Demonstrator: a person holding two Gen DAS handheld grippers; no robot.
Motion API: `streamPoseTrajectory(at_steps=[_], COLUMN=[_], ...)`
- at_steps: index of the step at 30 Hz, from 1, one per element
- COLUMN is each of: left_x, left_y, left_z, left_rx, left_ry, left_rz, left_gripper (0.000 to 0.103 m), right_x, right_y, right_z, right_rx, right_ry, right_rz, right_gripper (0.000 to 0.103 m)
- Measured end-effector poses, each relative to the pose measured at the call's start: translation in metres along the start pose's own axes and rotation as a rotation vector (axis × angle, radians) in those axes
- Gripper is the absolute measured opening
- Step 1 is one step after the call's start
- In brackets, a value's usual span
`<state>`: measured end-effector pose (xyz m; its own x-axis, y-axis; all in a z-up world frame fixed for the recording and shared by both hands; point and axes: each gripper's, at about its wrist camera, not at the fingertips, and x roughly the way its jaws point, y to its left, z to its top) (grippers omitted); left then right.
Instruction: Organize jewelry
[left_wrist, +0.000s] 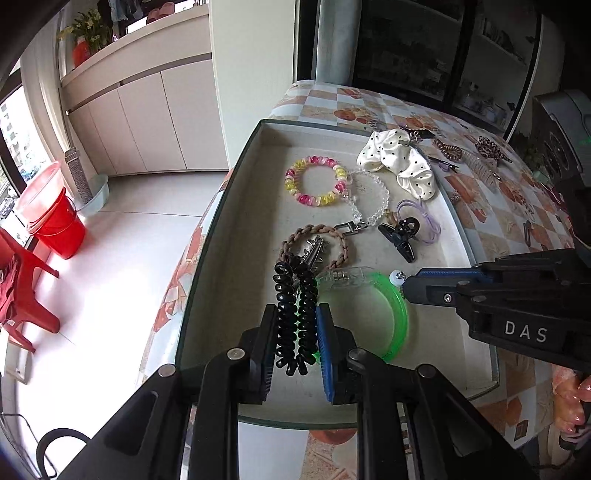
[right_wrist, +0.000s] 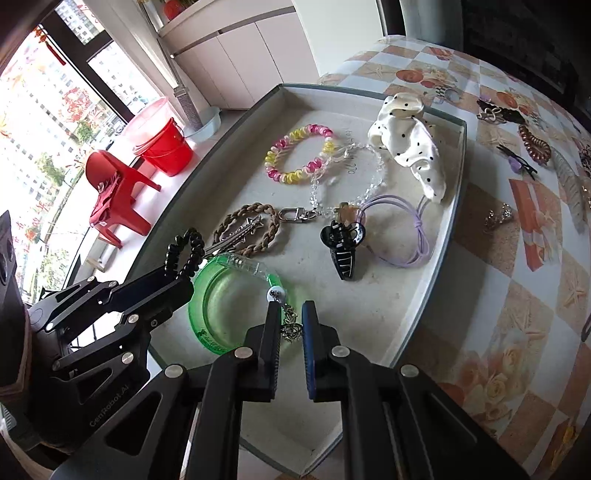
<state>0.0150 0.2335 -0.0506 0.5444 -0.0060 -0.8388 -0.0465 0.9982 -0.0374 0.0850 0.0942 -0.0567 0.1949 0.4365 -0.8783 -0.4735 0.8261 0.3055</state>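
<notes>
Over the near end of the tray (left_wrist: 236, 206), both grippers hang loaded. Left gripper (left_wrist: 297, 332): jaws nearly closed, pinching a black spiral hair tie (left_wrist: 295, 314) that stands up between the pads. Right gripper (right_wrist: 290, 325): jaws narrow, holding a small silver chain piece with a white bead (right_wrist: 276, 293) at its top. Both sit above the green bangle (right_wrist: 221, 314), with the braided brown tie (right_wrist: 247, 229), black claw clip (right_wrist: 341, 251) and clear bead chain (right_wrist: 347, 177) just beyond. Risks: a drop here lands on the bangle or tangles in the braided tie and the metal clip lying in it; the chain is a thin, dangly grip and could slip out; the two grippers are close and could knock each other. More pieces remain on the counter (right_wrist: 517, 295) right of the tray. Unclear: whether the chain is an earring or a charm, how much pad holds it, and the tray's near edge, hidden behind the grippers.
</notes>
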Motion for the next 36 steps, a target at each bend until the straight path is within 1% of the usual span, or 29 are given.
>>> streamPoseTrajectory(at_steps=[5,6,7,9,12,14,16,17,21,23,24,25,26,27,28,29,31,33,35,36], left_x=[0.006,0.006,0.007,0.005,0.002,0.001,-0.001,-0.002,-0.01,-0.015,-0.018,-0.021,-0.024,-0.028,-0.033,-0.037,-0.044,-0.05,-0.054,-0.056], left_y=[0.001,0.002,0.001,0.0,-0.002,-0.002,-0.002,-0.002,-0.006,-0.01,-0.011,-0.013,-0.014,-0.015,-0.017,-0.019,-0.022,-0.024,-0.028,-0.03], left_z=[0.001,0.0,0.001,0.001,0.001,0.001,0.001,0.001,0.001,0.002,0.001,0.002,0.001,0.001,0.001,0.001,0.0,-0.002,-0.004,-0.005], left_rx=[-0.016,-0.02,-0.02,-0.016,-0.005,-0.007,-0.01,-0.01,-0.004,-0.002,-0.004,-0.006,-0.007,-0.009,-0.009,-0.001,0.0,-0.007,-0.011,-0.011], left_ry=[0.013,0.015,0.016,0.0,-0.013,-0.012,-0.014,-0.015,-0.029,-0.04,-0.043,-0.048,-0.052,-0.065,-0.087,-0.1,-0.1,-0.1,-0.092,-0.089], left_rz=[-0.004,-0.003,0.002,0.022,0.032,0.036,0.04,0.041,0.057,0.065,0.065,0.063,0.065,0.075,0.094,0.102,0.096,0.093,0.119,0.136], left_gripper=[0.023,0.028,0.043,0.058,0.058,0.058,0.058,0.058,0.059,0.059,0.059,0.063,0.074,0.099,0.103,0.103,0.103,0.103,0.103,0.103], right_x=[0.009,0.01,0.01,0.01,0.011,0.009,0.006,0.002,-0.023,-0.035,-0.041,-0.045,-0.048,-0.054,-0.058,-0.059,-0.066,-0.073,-0.078,-0.081], right_y=[-0.007,-0.008,-0.008,-0.006,-0.003,-0.002,-0.003,-0.004,-0.011,-0.015,-0.017,-0.019,-0.019,-0.02,-0.021,-0.022,-0.024,-0.024,-0.023,-0.022], right_z=[0.005,0.005,0.005,0.006,0.007,0.007,0.008,0.008,0.008,0.007,0.005,0.004,0.003,0.001,-0.001,-0.003,-0.007,-0.012,-0.016,-0.019], right_rx=[0.006,0.005,0.002,-0.006,-0.021,-0.012,-0.001,0.003,0.04,0.056,0.063,0.067,0.07,0.075,0.078,0.08,0.085,0.088,0.081,0.075], right_ry=[0.018,0.018,0.016,0.018,0.02,0.019,0.011,0.001,-0.048,-0.068,-0.076,-0.079,-0.081,-0.084,-0.087,-0.089,-0.096,-0.099,-0.103,-0.107], right_rz=[-0.043,-0.043,-0.044,-0.049,-0.057,-0.056,-0.065,-0.061,-0.035,-0.041,-0.052,-0.061,-0.072,-0.085,-0.094,-0.098,-0.106,-0.118,-0.133,-0.143], right_gripper=[0.012,0.012,0.012,0.012,0.013,0.02,0.044,0.046,0.047,0.048,0.051,0.053,0.054,0.056,0.057,0.058,0.061,0.062,0.064,0.067])
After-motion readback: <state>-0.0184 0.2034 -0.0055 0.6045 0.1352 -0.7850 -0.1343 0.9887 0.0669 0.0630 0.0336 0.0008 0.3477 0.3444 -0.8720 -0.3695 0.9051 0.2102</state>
